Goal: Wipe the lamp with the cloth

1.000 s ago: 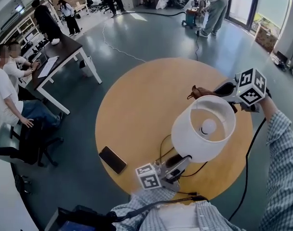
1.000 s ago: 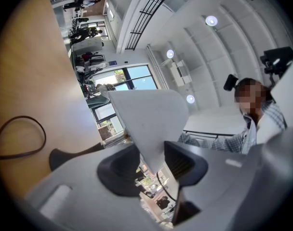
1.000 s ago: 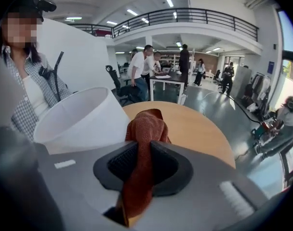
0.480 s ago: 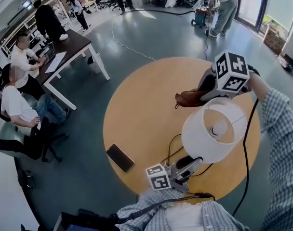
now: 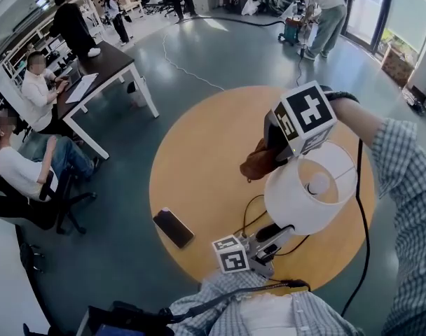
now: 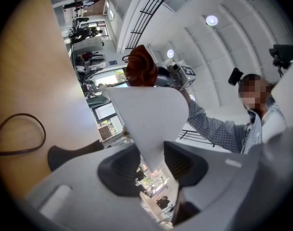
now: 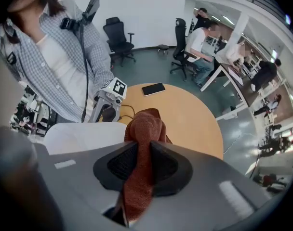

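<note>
Rust cloth [image 5: 257, 165] clamped in my right gripper [image 7: 140, 161]; left gripper [image 6: 150, 165], half-closed, grips the lamp [image 5: 286, 203]; pushing hard may tip it

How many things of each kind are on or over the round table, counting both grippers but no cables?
lamp: 1
cloth: 1
phone: 1
grippers: 2 (left gripper, right gripper)
Total: 5
</note>
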A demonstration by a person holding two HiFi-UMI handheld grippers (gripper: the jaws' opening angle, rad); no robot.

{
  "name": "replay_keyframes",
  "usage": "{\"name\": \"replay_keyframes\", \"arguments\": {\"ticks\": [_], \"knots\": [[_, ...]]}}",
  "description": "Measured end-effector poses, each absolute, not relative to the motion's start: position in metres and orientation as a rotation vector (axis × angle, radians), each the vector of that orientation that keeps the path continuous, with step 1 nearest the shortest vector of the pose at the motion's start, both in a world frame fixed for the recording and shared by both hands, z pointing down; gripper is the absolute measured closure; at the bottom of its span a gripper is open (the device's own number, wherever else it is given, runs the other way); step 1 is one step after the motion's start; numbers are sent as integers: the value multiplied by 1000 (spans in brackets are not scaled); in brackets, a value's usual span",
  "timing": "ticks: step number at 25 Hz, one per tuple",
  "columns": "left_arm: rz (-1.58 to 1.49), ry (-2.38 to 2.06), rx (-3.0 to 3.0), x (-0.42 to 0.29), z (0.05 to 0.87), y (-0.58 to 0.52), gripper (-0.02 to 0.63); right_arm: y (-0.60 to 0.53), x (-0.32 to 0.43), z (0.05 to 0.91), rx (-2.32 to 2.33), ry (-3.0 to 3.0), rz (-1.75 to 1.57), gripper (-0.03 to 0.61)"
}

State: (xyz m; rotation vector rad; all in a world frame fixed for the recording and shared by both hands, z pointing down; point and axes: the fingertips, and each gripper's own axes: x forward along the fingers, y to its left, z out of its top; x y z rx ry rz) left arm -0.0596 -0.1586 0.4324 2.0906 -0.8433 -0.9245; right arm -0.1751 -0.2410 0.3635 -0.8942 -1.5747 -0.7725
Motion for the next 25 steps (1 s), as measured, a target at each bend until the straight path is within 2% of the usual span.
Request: {"name": "replay_keyframes", "arguments": {"ticks": [15, 25], "knots": [[-912, -842, 2073, -65, 432, -162, 459, -133, -136, 351, -1036, -1384, -1295, 500], [-913, -824, 2051, -51, 428, -160, 459, -104, -66, 332, -750, -1634, -1413, 500]]}}
